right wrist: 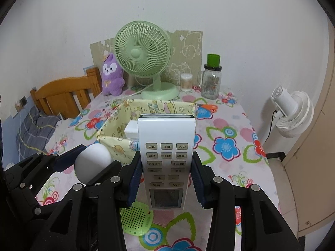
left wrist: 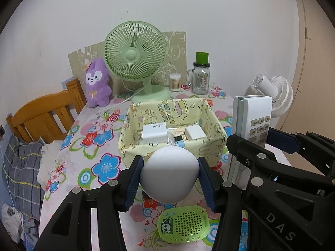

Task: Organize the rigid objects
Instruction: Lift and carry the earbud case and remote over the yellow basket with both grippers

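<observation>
Floral tablecloth [right wrist: 230,129], remote's buttons [right wrist: 166,156] right view only

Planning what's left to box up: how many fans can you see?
2. The green desk fan stands at the table's back, beside the purple plush. The white fan is off the table's right edge. None seems hidden.
</observation>
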Tool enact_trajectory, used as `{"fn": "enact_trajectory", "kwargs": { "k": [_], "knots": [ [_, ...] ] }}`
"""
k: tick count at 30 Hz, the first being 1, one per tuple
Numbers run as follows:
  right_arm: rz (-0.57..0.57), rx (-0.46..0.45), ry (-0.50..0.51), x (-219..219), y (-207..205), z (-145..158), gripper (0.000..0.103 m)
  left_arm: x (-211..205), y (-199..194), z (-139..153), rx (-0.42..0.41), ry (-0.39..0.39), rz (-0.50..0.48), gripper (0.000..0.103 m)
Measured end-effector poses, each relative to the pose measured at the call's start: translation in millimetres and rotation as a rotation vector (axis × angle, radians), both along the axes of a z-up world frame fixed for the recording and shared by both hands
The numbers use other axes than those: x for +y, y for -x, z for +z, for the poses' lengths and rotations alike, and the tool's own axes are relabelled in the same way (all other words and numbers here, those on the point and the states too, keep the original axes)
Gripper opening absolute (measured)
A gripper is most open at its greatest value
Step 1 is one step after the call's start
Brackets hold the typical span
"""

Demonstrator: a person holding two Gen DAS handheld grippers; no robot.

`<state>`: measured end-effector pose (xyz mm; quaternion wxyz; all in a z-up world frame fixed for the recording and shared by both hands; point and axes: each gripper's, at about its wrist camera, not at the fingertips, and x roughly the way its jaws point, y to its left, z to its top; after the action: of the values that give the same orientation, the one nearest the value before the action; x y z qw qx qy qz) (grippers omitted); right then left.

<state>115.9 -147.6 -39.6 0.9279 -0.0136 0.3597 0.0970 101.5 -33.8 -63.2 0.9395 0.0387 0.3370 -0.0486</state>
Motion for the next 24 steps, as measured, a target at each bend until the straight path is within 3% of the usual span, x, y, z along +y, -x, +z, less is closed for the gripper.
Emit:
{"fn": "enact_trajectory", "kwargs": {
  "k": [12,24],
  "knots": [
    [-0.013,-0.019,-0.009,1,-14,14,0.047,0,-15,15,-0.02,-0.001,-0.011,0.054],
    [-0.016,-0.005,-0.018,-1,-43,10,0.047,-1,-43,12,-0.007,-0.008,-0.011,0.054]
  ]
}}
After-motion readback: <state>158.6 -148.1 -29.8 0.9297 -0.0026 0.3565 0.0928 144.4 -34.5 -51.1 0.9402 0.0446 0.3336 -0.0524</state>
